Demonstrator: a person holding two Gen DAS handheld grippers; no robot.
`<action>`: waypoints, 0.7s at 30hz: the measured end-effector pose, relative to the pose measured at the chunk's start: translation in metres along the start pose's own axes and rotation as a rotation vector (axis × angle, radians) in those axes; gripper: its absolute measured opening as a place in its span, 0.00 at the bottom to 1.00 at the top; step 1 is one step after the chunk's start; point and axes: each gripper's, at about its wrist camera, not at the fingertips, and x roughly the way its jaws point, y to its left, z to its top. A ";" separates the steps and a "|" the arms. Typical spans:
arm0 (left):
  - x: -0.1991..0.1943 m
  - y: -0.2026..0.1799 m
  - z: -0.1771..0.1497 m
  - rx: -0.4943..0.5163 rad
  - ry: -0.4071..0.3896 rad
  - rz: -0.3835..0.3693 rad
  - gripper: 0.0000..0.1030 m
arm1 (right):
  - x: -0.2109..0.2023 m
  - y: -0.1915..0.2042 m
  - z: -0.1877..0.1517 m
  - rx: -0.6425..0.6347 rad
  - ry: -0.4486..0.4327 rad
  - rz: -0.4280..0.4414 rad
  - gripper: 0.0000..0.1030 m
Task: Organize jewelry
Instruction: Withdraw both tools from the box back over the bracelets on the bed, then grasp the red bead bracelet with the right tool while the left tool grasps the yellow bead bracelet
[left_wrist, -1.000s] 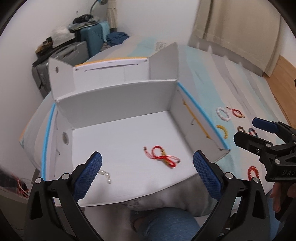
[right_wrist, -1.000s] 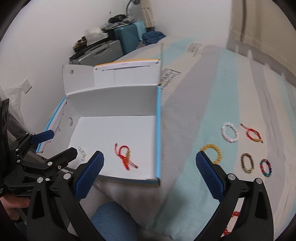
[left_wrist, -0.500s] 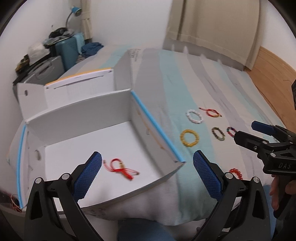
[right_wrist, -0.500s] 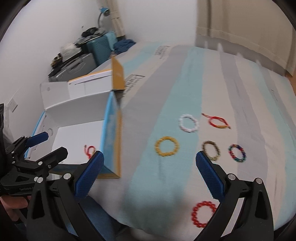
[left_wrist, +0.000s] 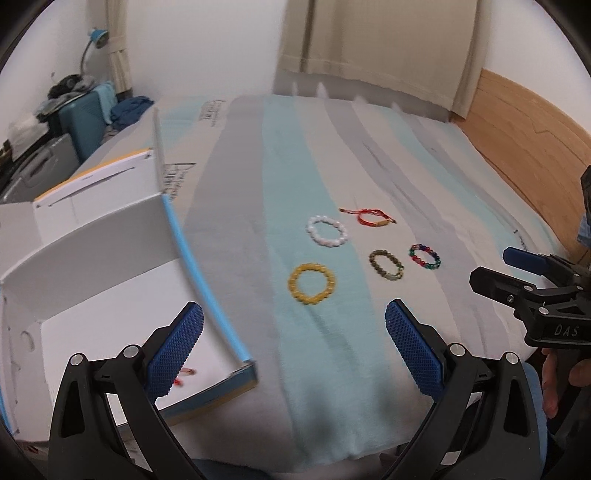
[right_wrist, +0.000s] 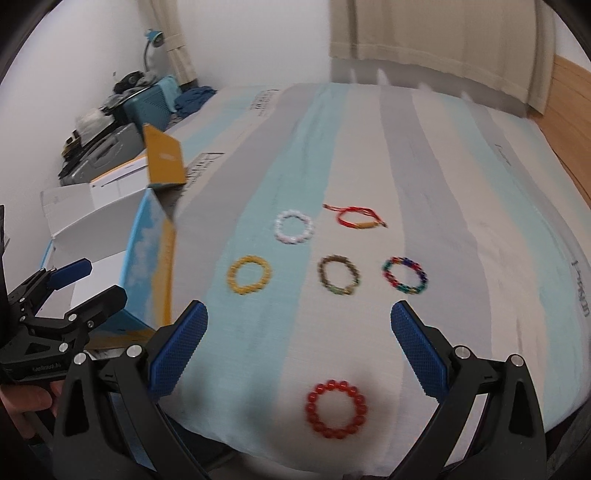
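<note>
Several bracelets lie on the striped bedspread: a yellow bead bracelet (left_wrist: 312, 283) (right_wrist: 249, 275), a white one (left_wrist: 327, 230) (right_wrist: 294, 226), a red cord one (left_wrist: 368, 216) (right_wrist: 355, 216), a brown one (left_wrist: 386, 264) (right_wrist: 338, 279), a multicolour one (left_wrist: 424, 256) (right_wrist: 405, 280) and a red bead one (right_wrist: 337, 409). An open white box (left_wrist: 110, 266) (right_wrist: 96, 218) stands at the left, with a red cord piece (left_wrist: 183, 376) on its floor. My left gripper (left_wrist: 294, 345) is open, over the box's blue edge. My right gripper (right_wrist: 298, 343) is open above the red bead bracelet.
The bedspread (right_wrist: 369, 155) hangs over the bed's near edge. Suitcases and clutter (left_wrist: 55, 125) stand against the far left wall. A curtain (left_wrist: 376, 48) and a wooden headboard (left_wrist: 528, 147) bound the far and right sides. A hand (right_wrist: 26, 400) holds the left gripper.
Both views have swung right, from the box's inside toward the bracelets on the bed. The box has slid to the left edge. Both grippers have stayed open.
</note>
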 end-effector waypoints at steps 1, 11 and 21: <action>0.005 -0.006 0.001 0.008 0.004 -0.004 0.94 | 0.001 -0.006 -0.002 0.009 0.004 -0.005 0.93; 0.043 -0.035 0.006 0.041 0.030 -0.036 0.94 | 0.013 -0.046 -0.019 0.054 0.039 -0.047 0.93; 0.095 -0.045 0.006 0.052 0.074 -0.044 0.94 | 0.038 -0.064 -0.046 0.059 0.088 -0.084 0.93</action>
